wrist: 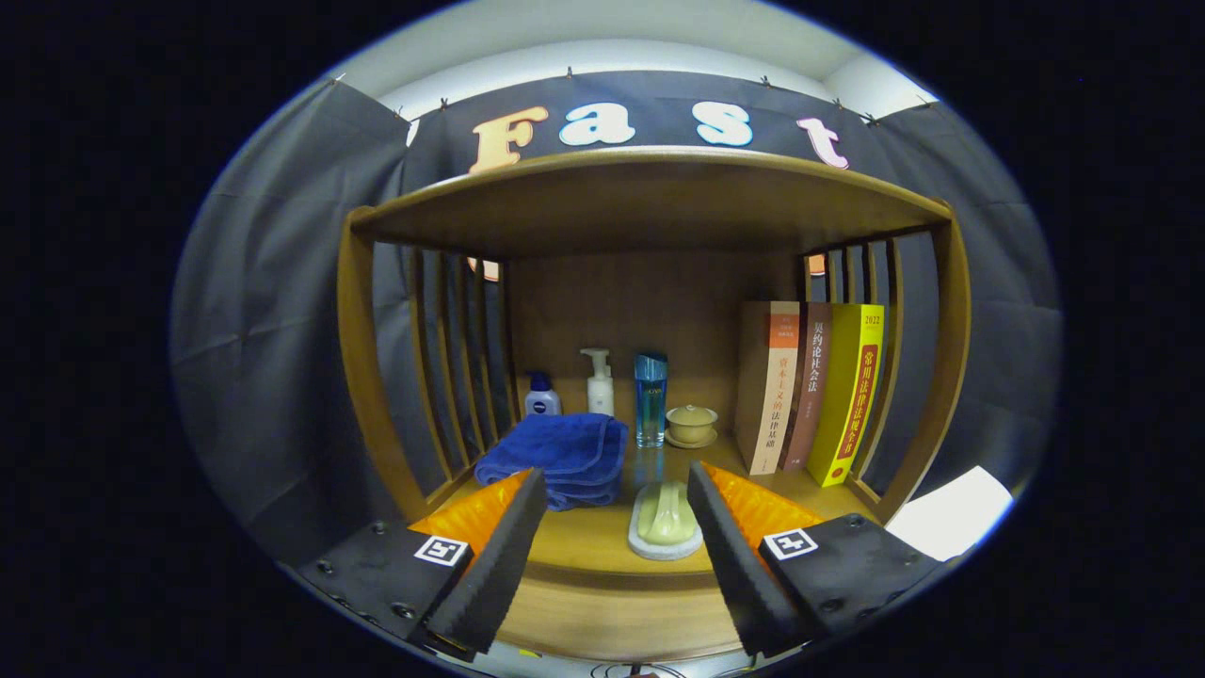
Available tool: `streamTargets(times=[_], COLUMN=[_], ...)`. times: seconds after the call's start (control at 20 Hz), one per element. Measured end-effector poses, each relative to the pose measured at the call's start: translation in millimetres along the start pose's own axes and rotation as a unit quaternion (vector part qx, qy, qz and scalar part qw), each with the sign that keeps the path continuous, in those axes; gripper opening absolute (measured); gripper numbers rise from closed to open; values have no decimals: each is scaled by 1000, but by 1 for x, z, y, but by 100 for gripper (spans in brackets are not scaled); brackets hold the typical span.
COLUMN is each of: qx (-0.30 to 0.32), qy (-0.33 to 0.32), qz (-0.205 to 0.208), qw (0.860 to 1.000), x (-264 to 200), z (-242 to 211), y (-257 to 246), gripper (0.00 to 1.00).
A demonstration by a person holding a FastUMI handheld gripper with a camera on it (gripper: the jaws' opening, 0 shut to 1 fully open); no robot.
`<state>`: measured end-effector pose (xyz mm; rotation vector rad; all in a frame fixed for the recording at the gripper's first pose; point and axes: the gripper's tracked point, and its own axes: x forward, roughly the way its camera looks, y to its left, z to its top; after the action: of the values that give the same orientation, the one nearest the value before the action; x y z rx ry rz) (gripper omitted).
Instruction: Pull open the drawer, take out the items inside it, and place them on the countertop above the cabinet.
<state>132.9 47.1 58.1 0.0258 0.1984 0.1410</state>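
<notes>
My gripper is open, its two fingers spread wide with nothing pressed between them. Just ahead, between the fingertips, a pale green soap bar on a white dish rests on the wooden countertop near its front edge. A folded blue towel lies on the countertop beyond the left finger. The cabinet's wooden front shows below the countertop edge, between the fingers; I cannot tell a drawer or handle from here.
At the back of the shelf stand a small blue-capped bottle, a white pump bottle, a tall blue bottle and a lidded cup on a saucer. Three upright books lean at the right. Slatted sides and a wooden top board enclose the space.
</notes>
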Motion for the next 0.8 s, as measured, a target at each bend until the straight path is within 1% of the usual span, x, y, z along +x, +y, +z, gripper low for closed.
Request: streamTargets(times=[0.2, 0.5, 0.6, 0.8], qx=[8, 4, 6, 10], qy=[-33, -57, -63, -70], qz=[2, -9, -19, -21], qw=[999, 998, 998, 997], x=[-37, -88, -102, -124], z=[-4, -35, -44, -62], y=[7, 6, 2, 5], gripper=[98, 98, 98, 98])
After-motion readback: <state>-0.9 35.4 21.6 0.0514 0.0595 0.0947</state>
